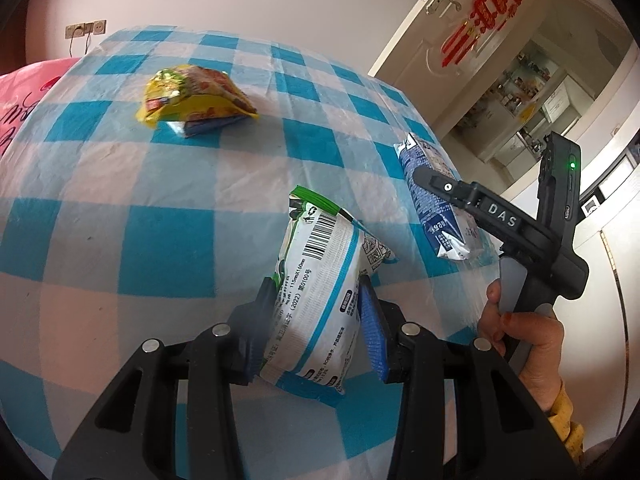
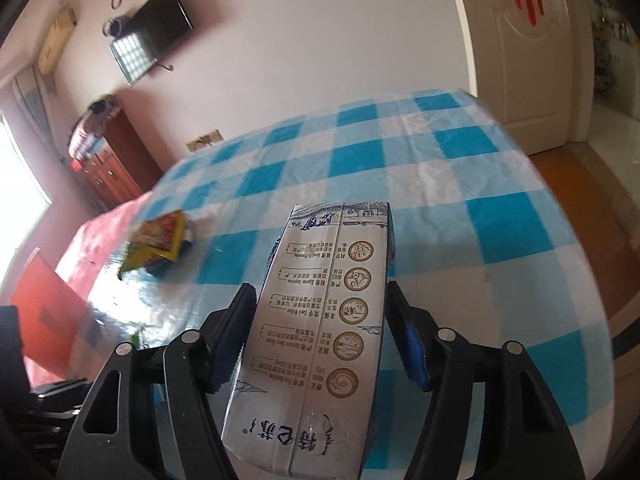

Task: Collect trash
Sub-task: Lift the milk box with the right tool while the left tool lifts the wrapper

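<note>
Left gripper (image 1: 316,320): clenched on the wipes packet (image 1: 316,296); you hold it by its lower half, with the barcode end sticking out ahead of the pads.
Wipes packet, position: carried over the near part of the checked tablecloth (image 1: 120,200); whether its far corner brushes the cloth I cannot tell.
Right gripper (image 2: 320,340): jaws straddle the milk carton (image 2: 320,340); the left pad looks pressed to the carton's side, while at the right pad contact is unclear, so I cannot tell whether you have it fully gripped.
Milk carton, position: near the right edge of the table, lying lengthwise between the right fingers (image 2: 412,344), its far end pointing toward the table's far edge.
Yellow snack wrapper (image 1: 192,96): uncollected, toward the far left corner of the cloth, resting on a small blue packet (image 1: 208,126).
Right hand (image 1: 520,340): wrapped round the right gripper's handle, beyond the table's right edge.
Risk, carton: if your right jaws are not fully seated, a lift would probably let the smooth carton slide out and, being so close to the right edge, drop to the floor.
Risk, packet: the soft packet is held off-centre; a quick swing could let it sag or slip through the pads.
Risk, cloth: the thin plastic cloth may snag on a finger dragged low and pull the remaining wrapper with it.
Remaining work: the wrapper and the blue packet look like the last items on the table.
</note>
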Demonstrator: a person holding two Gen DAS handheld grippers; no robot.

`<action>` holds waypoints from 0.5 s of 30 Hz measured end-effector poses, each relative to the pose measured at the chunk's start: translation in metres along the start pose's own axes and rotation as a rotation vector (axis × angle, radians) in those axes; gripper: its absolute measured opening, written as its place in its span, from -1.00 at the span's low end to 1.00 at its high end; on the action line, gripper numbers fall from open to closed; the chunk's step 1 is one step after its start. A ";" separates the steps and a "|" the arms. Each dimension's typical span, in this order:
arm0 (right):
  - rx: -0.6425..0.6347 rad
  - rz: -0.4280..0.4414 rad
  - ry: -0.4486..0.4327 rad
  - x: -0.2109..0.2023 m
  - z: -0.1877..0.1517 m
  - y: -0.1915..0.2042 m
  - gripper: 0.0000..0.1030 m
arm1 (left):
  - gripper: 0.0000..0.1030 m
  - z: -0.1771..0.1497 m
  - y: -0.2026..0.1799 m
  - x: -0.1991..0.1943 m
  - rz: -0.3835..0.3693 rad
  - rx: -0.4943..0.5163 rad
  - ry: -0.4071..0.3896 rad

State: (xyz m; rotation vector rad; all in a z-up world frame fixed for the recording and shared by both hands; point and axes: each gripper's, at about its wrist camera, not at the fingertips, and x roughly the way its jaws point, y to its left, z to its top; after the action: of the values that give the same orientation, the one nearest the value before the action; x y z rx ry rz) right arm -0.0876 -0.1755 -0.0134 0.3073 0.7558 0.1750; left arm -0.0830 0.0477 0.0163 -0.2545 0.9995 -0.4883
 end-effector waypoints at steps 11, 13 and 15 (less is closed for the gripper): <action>0.124 0.220 0.017 -0.013 -0.004 0.025 0.27 | -0.17 -0.006 0.026 -0.036 -0.049 -0.030 -0.058; 0.145 0.255 0.029 -0.014 -0.005 0.030 0.27 | -0.17 -0.006 0.028 -0.045 -0.058 -0.027 -0.078; 0.172 0.304 0.052 -0.013 -0.007 0.037 0.27 | -0.17 -0.006 0.031 -0.054 -0.070 -0.027 -0.096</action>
State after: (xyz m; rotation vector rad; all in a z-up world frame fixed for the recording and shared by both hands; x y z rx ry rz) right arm -0.1037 -0.1424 0.0028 0.5839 0.7747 0.4073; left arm -0.1033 0.1017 0.0403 -0.3350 0.9059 -0.5220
